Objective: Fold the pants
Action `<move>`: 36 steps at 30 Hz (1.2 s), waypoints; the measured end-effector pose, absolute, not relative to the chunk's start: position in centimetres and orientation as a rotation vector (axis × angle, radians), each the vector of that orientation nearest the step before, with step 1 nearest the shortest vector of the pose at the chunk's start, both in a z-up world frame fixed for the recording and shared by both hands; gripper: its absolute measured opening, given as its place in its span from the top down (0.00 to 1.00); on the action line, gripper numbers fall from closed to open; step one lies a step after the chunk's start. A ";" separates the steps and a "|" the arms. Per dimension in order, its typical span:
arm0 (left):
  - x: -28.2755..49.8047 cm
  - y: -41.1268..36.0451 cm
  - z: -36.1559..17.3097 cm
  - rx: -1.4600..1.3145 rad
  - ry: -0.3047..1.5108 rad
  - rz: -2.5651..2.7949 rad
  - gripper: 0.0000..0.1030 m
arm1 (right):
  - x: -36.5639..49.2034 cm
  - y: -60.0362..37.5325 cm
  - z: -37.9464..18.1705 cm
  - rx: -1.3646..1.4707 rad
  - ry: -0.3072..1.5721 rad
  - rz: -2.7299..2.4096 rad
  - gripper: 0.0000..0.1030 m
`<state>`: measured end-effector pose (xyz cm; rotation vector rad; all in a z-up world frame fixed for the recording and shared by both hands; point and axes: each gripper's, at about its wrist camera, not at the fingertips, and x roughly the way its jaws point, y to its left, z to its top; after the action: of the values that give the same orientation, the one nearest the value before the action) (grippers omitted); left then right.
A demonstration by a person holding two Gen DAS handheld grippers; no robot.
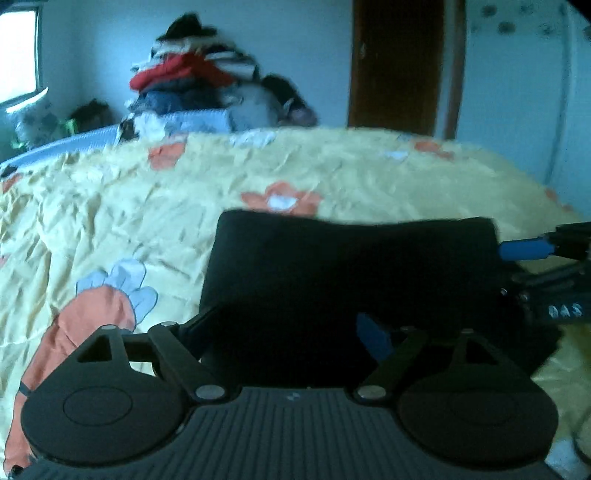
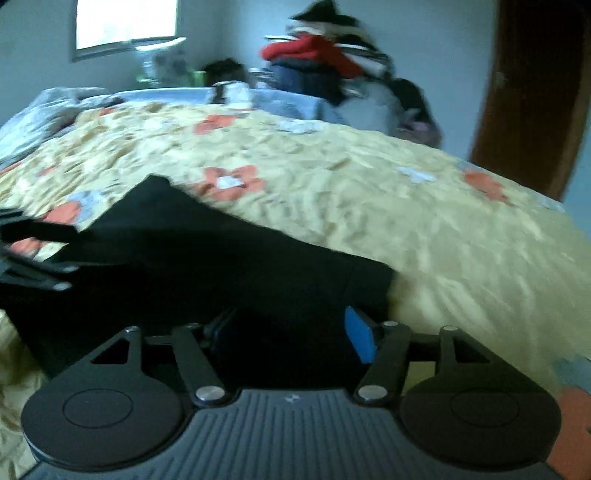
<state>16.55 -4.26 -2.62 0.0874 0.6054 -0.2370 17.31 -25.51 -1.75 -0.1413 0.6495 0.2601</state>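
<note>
The black pants [image 1: 351, 266] lie folded into a compact rectangle on the yellow flowered bedspread [image 1: 147, 206]. My left gripper [image 1: 291, 325] hovers over their near edge, open, its blue pad [image 1: 373, 332] clear of the cloth. My right gripper [image 1: 532, 266] reaches in at the pants' right end. In the right wrist view the pants [image 2: 221, 258] stretch away to the left. The right gripper [image 2: 291, 336] stands open above their near corner, nothing pinched between its pads. The left gripper [image 2: 55, 254] shows at the left edge over the cloth.
A tall heap of clothes [image 1: 195, 77] with a red item on top rises beyond the far side of the bed. A brown door [image 1: 395, 62] stands behind at the right, a window [image 2: 125, 22] at the far left. The bedspread [image 2: 406, 206] extends wide around the pants.
</note>
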 end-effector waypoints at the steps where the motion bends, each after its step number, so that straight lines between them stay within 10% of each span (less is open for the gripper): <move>1: 16.1 -4.2 -2.3 0.076 0.595 -0.258 0.14 | 16.7 -25.6 -1.4 -0.143 0.627 0.263 0.38; 36: 11.8 -5.2 -3.3 0.065 0.644 -0.114 0.02 | 8.6 -22.5 -1.3 -0.102 0.614 0.240 0.08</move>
<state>11.79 -5.25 -3.25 0.0646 0.6442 -0.1141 8.64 -22.45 -1.29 -0.1025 0.6139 0.2397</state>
